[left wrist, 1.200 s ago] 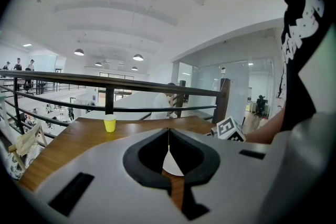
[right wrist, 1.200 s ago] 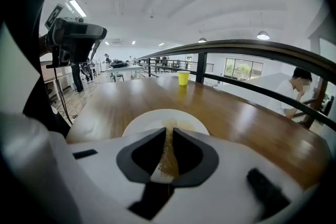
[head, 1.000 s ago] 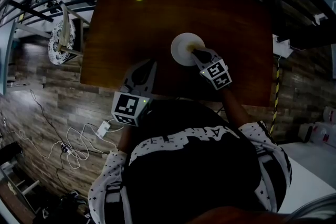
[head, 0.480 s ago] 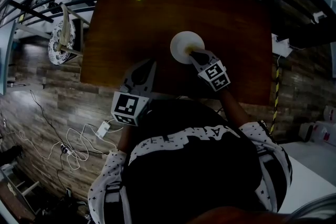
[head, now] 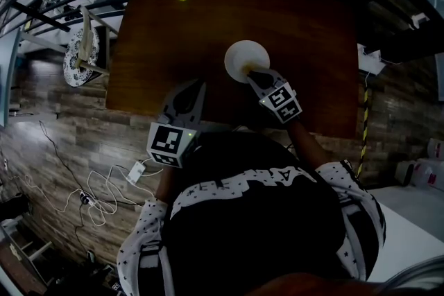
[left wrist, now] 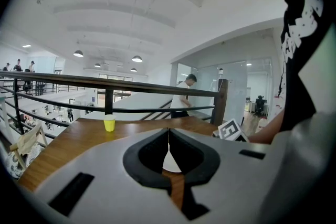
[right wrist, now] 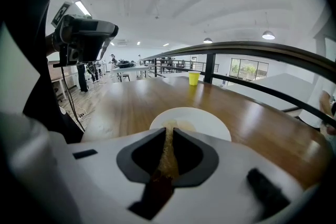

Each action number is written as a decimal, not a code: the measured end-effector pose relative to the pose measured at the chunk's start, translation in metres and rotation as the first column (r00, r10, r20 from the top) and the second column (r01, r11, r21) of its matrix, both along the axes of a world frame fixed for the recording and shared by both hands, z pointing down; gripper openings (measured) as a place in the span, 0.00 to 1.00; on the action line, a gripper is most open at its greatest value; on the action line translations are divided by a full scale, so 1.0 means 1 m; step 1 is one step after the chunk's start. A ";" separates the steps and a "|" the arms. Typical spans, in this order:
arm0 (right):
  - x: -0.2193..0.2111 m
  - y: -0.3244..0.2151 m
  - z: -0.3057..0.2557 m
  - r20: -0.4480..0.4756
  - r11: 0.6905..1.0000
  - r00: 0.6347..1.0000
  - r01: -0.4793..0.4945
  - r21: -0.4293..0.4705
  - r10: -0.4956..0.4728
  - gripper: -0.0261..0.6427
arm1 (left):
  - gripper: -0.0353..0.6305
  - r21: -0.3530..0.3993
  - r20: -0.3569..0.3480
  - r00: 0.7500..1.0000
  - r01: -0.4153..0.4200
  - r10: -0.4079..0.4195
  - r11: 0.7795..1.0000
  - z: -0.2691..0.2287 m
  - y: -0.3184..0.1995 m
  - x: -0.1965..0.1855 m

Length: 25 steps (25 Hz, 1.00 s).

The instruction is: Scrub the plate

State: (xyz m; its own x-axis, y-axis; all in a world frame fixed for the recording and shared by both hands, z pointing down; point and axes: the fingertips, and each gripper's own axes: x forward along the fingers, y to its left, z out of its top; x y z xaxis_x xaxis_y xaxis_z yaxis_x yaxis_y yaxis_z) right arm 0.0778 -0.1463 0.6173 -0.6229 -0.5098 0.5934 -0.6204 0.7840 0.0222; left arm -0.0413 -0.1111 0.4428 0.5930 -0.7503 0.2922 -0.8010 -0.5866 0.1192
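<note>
Wooden table: right gripper, pinching sponge, edged back across plate.

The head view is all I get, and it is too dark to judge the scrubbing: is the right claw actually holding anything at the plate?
Observer: Yes. In the right gripper view the right claw is shut on a thin yellow-brown scrubbing pad.
Operator: Where does the pad end?
Observer: Its far end lies over the near part of the plate. I cannot tell whether it presses down.
Operator: And the left claw?
Observer: The left gripper view shows the left claw shut with nothing in it, aimed toward the plate.
</note>
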 end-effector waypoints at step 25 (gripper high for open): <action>-0.009 0.028 -0.005 0.039 1.000 0.999 0.022 -0.005 -0.022 0.11 | 0.07 0.004 0.001 1.000 0.009 -0.009 1.000 -0.002 0.022 0.004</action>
State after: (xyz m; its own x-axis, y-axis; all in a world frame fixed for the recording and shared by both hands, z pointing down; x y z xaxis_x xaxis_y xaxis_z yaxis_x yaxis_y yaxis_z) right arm 0.0691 -0.1184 0.6122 -0.6567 -0.4925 0.5711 -0.6032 0.7976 -0.0056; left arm -0.0376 -0.0890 0.4410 0.5857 -0.7569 0.2898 -0.8066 -0.5796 0.1162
